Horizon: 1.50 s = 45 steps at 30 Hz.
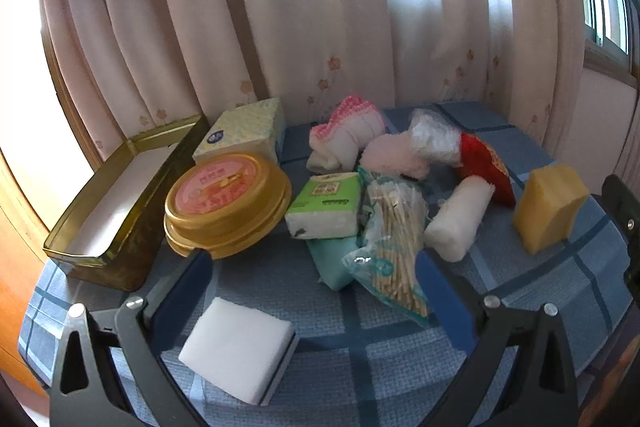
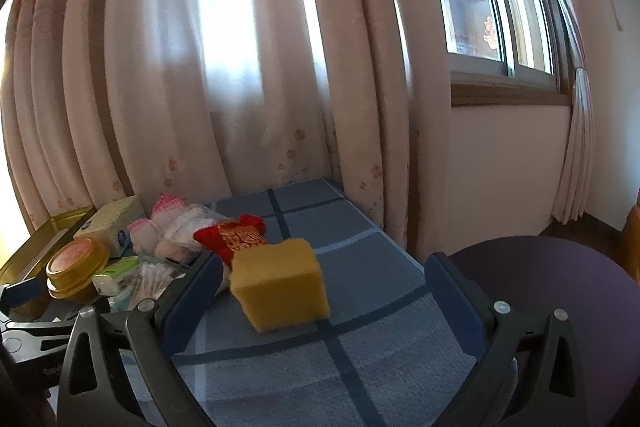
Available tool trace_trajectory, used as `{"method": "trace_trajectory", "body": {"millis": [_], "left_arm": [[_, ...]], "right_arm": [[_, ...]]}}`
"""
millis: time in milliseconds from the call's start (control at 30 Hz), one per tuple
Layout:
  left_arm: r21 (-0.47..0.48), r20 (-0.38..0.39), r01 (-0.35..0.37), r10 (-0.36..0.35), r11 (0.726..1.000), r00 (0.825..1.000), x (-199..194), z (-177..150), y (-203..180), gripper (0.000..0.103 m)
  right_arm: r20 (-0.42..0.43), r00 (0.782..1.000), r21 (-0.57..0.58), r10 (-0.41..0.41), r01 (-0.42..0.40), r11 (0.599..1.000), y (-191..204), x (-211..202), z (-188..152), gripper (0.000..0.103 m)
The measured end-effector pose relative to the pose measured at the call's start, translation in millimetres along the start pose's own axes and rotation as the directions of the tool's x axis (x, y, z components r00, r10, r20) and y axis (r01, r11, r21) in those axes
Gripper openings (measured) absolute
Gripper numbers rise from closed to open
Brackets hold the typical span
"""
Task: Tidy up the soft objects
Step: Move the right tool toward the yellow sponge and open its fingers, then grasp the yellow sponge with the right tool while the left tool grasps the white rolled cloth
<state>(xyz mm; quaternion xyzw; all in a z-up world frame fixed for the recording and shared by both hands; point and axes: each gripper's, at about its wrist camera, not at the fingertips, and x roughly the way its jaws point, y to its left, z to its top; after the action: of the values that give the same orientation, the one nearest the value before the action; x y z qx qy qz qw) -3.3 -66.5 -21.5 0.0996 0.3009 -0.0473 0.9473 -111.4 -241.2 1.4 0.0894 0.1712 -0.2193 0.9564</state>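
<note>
Progress: barely begun, tin [image 1: 116, 203] lying empty at 9 o'clock | soft things sitting loose: yellow sponge [image 2: 280, 287] at 3, white sponge [image 1: 240, 347] at 6 | left gripper [image 1: 316, 275], right gripper [image 2: 324, 291] both gaping wide, holding nothing

From my left wrist view: tin box [image 1: 120, 203] at far left, round tub [image 1: 228, 203] just right of it, tissue box [image 1: 244, 131] behind the tub. Sponge pad [image 1: 240, 347] nearest me. Cotton swab bag [image 1: 394, 247] lies over the tissue packs [image 1: 324, 211]. Sponge block [image 1: 550, 211] stands apart, far right.
</note>
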Motion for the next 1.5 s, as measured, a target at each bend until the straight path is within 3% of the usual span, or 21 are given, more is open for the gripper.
{"method": "trace_trajectory", "body": {"millis": [367,500,600,800,867,900,967,1133,1267,1367,1500], "left_arm": [[-0.006,-0.026,-0.012,0.012,1.0,1.0,9.8,-2.2,9.1,0.103],[-0.039,-0.048,0.054,-0.056,0.998,0.997,10.4,0.7,11.8,0.103],[-0.016,-0.045,0.05,-0.05,0.999,0.998,8.9,2.2,6.2,0.103],[-0.049,-0.093,0.072,-0.076,0.996,0.993,11.8,4.4,10.7,0.103],[-0.07,-0.102,0.076,-0.083,0.995,0.991,13.2,6.1,13.6,0.103],[-0.071,-0.098,0.077,-0.084,0.995,0.992,13.3,7.3,13.2,0.103],[-0.055,-0.092,0.083,-0.087,0.995,0.992,12.7,9.6,8.8,0.102],[-0.005,-0.064,0.111,-0.111,0.994,0.992,8.1,20.1,-6.7,0.102],[0.065,-0.065,0.169,-0.165,0.983,0.984,7.6,34.6,-31.1,0.1],[0.113,-0.097,0.218,-0.207,0.969,0.973,17.9,42.4,-54.6,0.096],[0.164,-0.162,0.265,-0.239,0.95,0.958,36.2,47.1,-85.2,0.078]], "right_arm": [[-0.06,0.998,-0.024,0.007,-0.008,1.0,-12.9,14.7,2.5,0.102],[-0.148,0.986,-0.018,0.082,-0.086,0.996,-3.8,33.4,8.4,0.102],[-0.177,0.978,-0.041,0.106,-0.115,0.993,11.0,46.6,7.4,0.102],[-0.244,0.968,-0.127,0.053,-0.087,0.988,31.5,68.3,7.1,0.102],[-0.272,0.962,-0.158,0.031,-0.076,0.985,34.2,76.2,6.0,0.089],[-0.286,0.958,-0.162,0.032,-0.082,0.983,34.7,80.0,5.1,0.069],[-0.316,0.947,-0.147,0.057,-0.108,0.983,33.1,86.9,2.8,0.065],[-0.301,0.95,-0.148,0.079,-0.128,0.981,30.3,85.7,1.9,0.061],[-0.243,0.962,-0.054,0.128,-0.145,0.988,7.0,70.3,7.1,0.06],[-0.151,0.982,-0.007,0.111,-0.113,0.994,-15.3,48.3,16.5,0.06],[-0.107,0.991,0.017,0.078,-0.077,0.997,-36.4,33.3,23.4,0.06]]}}
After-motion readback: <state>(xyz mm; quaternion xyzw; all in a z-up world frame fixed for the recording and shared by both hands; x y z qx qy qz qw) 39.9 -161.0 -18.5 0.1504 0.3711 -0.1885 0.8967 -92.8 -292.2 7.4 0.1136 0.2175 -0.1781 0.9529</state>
